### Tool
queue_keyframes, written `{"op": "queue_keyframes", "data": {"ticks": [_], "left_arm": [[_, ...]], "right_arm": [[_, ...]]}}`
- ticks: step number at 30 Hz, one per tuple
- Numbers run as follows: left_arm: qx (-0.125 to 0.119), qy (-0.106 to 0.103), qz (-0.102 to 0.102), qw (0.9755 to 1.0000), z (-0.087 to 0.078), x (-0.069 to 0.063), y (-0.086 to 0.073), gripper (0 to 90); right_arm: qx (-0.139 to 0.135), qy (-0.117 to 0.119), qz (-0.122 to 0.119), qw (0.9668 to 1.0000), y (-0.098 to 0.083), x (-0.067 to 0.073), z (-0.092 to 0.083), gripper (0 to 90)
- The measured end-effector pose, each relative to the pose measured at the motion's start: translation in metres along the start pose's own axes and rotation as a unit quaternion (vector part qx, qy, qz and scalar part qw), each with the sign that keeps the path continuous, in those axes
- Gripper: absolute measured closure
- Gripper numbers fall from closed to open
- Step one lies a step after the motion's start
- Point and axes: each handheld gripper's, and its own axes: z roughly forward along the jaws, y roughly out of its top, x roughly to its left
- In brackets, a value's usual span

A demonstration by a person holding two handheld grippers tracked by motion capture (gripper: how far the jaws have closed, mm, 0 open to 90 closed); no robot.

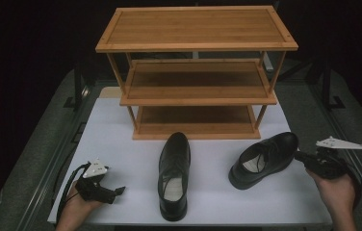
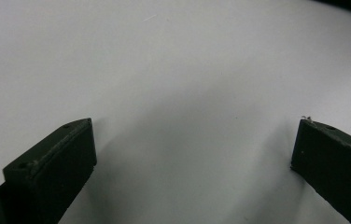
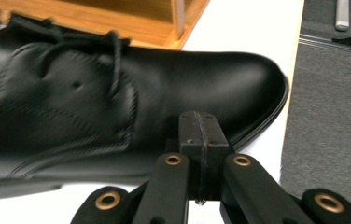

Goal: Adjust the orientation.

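Two black leather lace-up shoes lie on the white table top (image 1: 121, 144). One shoe (image 1: 174, 174) sits in the middle, toe toward the rack. The other shoe (image 1: 265, 159) lies at the right, angled, toe to the upper right; the right gripper view shows its toe and laces (image 3: 131, 88) close up. My right gripper (image 1: 300, 156) is shut with its jaws pressed together (image 3: 200, 128), right at the side of that shoe's toe, holding nothing. My left gripper (image 1: 119, 191) rests at the front left, open over bare white surface (image 2: 192, 140).
A three-tier bamboo shoe rack (image 1: 196, 72) stands at the back of the table, its shelves bare. Its lower corner post (image 3: 179, 18) is just beyond the right shoe. Grey carpeted floor (image 3: 337, 107) lies past the table's right edge.
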Motion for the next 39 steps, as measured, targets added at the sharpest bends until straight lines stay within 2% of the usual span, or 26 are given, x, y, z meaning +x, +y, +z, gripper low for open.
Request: {"op": "queue_keyframes", "data": {"ticks": [8,12,16,21,29,33,39], "left_arm": [[-0.001,0.0,-0.001,1.0,0.0,0.0,0.0,0.0],[-0.002,0.0,-0.002,1.0,0.0,0.0,0.0,0.0],[-0.001,-0.001,-0.001,1.0,0.0,0.0,0.0,0.0],[0.0,-0.001,-0.002,1.0,0.0,0.0,0.0,0.0],[0.0,-0.001,-0.003,1.0,0.0,0.0,0.0,0.0],[0.0,-0.002,-0.002,1.0,0.0,0.0,0.0,0.0],[0.001,-0.002,-0.002,1.0,0.0,0.0,0.0,0.0]], "right_arm": [[-0.006,-0.007,0.004,1.0,0.02,-0.023,0.016,89.6],[-0.009,-0.023,0.009,0.9996,0.029,-0.038,0.023,89.6],[-0.006,-0.037,0.018,0.9991,0.033,-0.053,0.034,89.6],[0.0,-0.035,0.033,0.9988,0.035,-0.068,0.049,89.6],[0.017,-0.041,0.048,0.9979,0.03,-0.083,0.072,89.6],[0.024,-0.035,0.056,0.9976,0.027,-0.086,0.08,89.6],[0.022,-0.028,0.063,0.9974,0.024,-0.087,0.083,89.7]]}}
